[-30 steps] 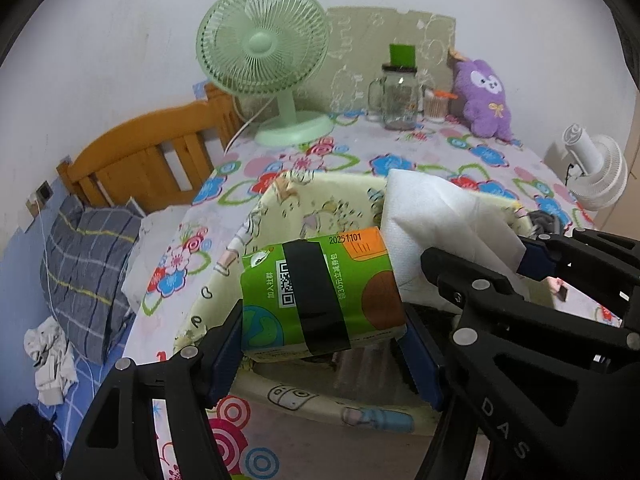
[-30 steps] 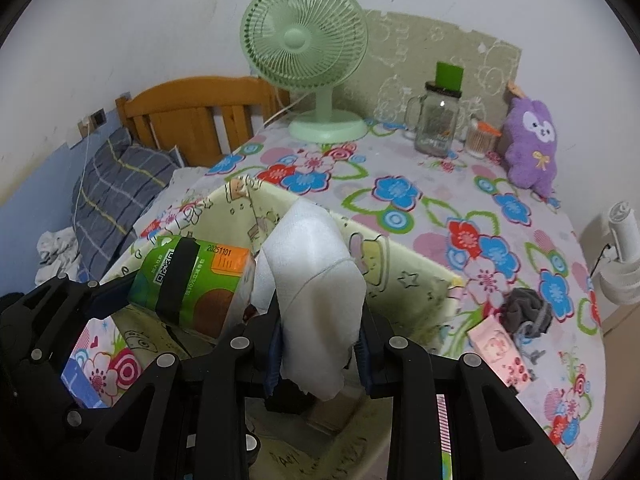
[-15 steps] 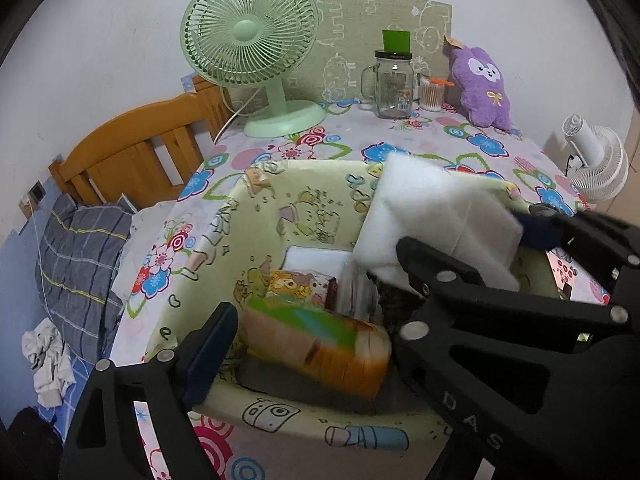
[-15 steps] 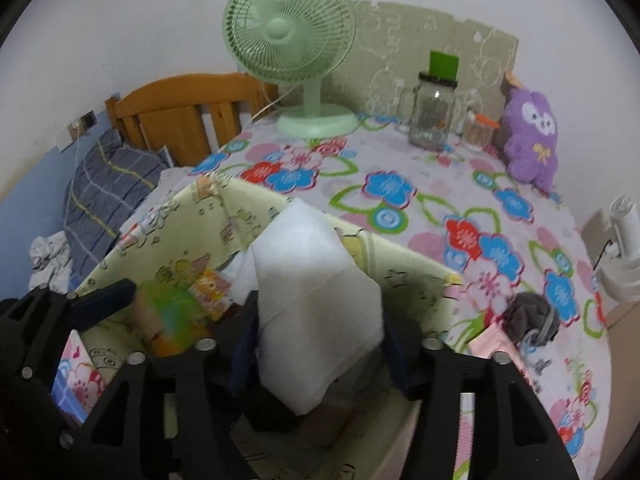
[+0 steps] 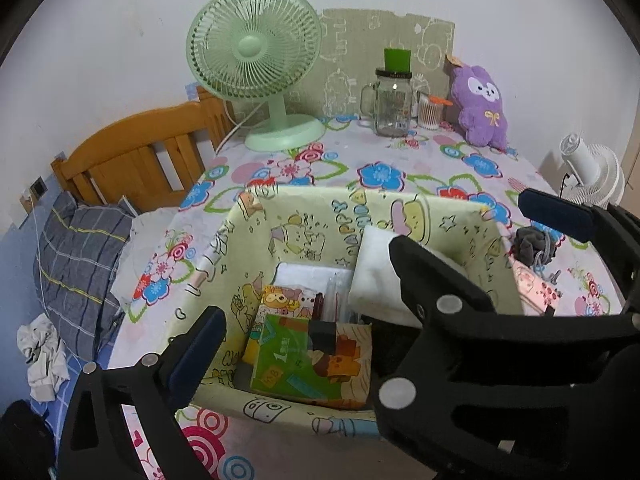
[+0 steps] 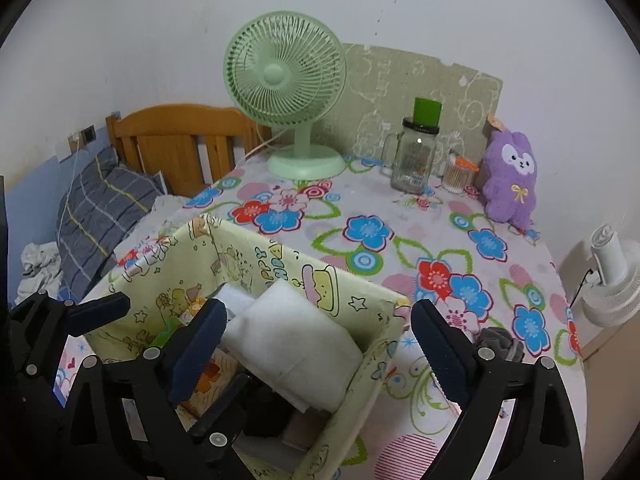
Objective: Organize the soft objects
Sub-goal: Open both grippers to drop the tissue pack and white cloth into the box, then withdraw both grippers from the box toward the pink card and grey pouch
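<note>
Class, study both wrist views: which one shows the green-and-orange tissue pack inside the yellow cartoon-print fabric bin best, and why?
The left wrist view: the green-and-orange tissue pack lies nearly whole and unobstructed in the yellow cartoon-print fabric bin. In the right wrist view only slivers of it show behind a finger of the right hand-held gripper.

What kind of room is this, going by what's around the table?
Most likely a bedroom: a wooden bed frame with a plaid pillow stands beside the flower-cloth table, and a purple plush toy sits on it.

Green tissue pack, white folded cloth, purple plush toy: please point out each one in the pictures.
green tissue pack (image 5: 292, 364), left wrist view, on its printed top face.
white folded cloth (image 6: 296, 340), right wrist view, on its upper surface.
purple plush toy (image 6: 510, 178), right wrist view, on its belly.
</note>
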`<state>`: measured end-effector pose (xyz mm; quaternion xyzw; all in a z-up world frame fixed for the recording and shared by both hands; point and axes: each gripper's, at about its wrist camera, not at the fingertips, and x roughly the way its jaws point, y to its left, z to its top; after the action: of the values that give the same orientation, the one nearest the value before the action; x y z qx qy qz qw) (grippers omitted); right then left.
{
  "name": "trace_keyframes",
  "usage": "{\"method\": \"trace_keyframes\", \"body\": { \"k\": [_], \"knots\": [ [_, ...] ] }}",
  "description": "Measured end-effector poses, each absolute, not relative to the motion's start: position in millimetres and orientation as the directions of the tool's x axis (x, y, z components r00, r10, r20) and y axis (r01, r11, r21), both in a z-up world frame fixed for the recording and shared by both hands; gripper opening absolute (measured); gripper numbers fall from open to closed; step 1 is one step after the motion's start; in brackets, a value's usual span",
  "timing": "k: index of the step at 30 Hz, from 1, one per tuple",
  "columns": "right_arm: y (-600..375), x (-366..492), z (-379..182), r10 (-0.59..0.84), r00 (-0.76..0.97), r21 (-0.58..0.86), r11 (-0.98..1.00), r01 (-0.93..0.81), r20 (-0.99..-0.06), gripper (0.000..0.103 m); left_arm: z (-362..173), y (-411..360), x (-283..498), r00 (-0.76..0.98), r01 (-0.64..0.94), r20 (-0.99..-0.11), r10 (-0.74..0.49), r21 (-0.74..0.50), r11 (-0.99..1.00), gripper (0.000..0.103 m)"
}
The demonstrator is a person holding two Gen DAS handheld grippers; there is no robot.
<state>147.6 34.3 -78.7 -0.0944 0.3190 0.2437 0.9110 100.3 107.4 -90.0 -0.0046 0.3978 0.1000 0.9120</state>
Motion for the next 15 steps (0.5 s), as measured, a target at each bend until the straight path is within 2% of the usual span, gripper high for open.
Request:
{"method": "trace_keyframes", "body": {
  "k": [15],
  "knots": [
    [-8.7, 123.9, -45.2, 0.376, 0.719, 0.029, 0.895, -0.444, -0.584, 0.095, -55.2, 75.6, 82.4, 0.737, -0.164, -0.653, 0.174, 0.077, 0.983, 0.100]
  ]
}}
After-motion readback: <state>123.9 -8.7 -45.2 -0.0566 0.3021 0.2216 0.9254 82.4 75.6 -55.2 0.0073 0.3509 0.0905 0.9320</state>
